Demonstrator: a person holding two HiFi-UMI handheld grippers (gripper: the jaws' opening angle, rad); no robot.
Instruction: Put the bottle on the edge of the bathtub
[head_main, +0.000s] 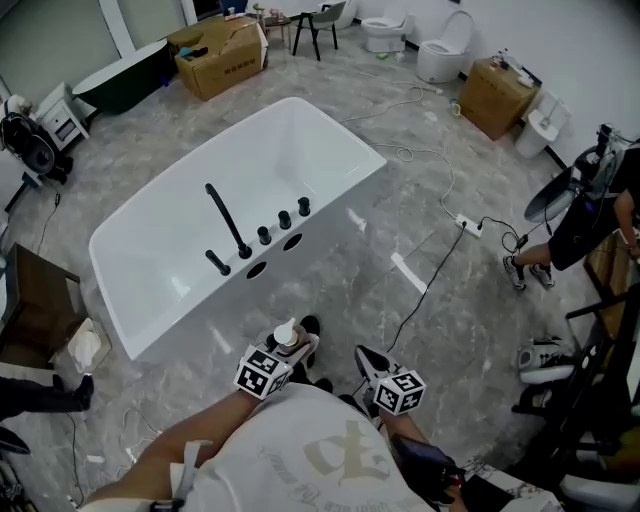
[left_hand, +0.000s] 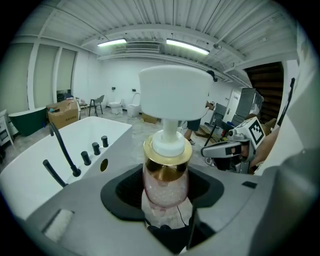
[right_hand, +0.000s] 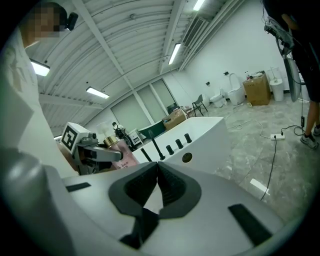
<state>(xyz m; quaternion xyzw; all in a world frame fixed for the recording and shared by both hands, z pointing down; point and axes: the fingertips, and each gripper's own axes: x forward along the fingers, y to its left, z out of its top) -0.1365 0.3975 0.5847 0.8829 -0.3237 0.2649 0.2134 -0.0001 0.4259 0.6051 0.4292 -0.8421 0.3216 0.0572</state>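
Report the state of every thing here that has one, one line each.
bottle: upright, pump cap on, gripped, not yet on the bathtub.
left tool: shut on the bottle.
right tool: jaws together, empty.
bathtub: empty inside; its near edge carries only the black tap fittings.

Left tool (left_hand: 165, 195) loaded, right tool (right_hand: 157, 170) closed

The base of the bottle (left_hand: 165, 172) is hidden between the jaws of the left gripper (left_hand: 165, 196). In the head view, the right edge cuts off a bystander (head_main: 583, 226).
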